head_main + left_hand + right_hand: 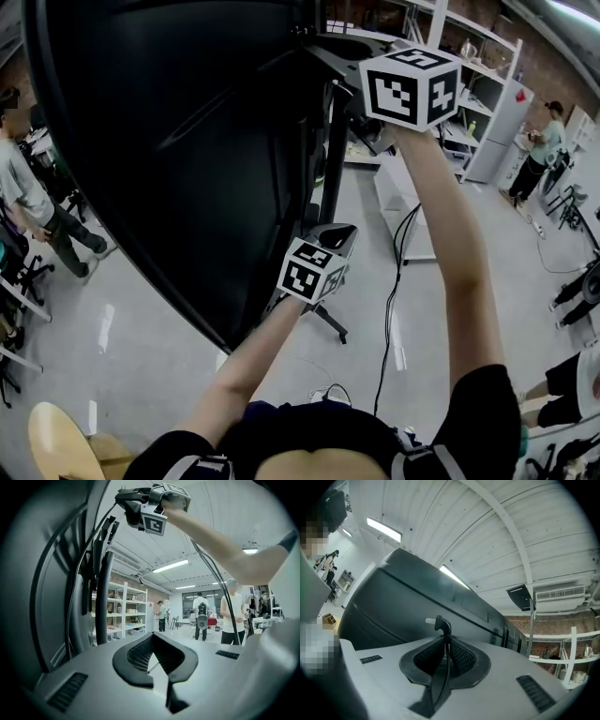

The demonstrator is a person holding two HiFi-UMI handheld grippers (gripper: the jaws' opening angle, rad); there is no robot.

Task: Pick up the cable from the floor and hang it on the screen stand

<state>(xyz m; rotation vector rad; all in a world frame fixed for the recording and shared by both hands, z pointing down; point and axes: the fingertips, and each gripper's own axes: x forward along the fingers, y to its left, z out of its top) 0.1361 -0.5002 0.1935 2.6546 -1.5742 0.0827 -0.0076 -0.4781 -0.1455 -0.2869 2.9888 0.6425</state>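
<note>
We note the right gripper (446, 645) clenched on the cable (441, 625) just under its plug, raised beside the top of the screen stand (333, 159). The cable's length hangs below. Our left gripper (153, 657) sits lower, jaws together and empty.

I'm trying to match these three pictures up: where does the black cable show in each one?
Head view: the cable is a thin black line right of centre, beside the raised right forearm.
Left gripper view: it hangs from the right gripper at the top, running down to the right.
Right gripper view: centre, its plug end pinched between the jaws.
Shared landmark: the big dark screen.
</note>
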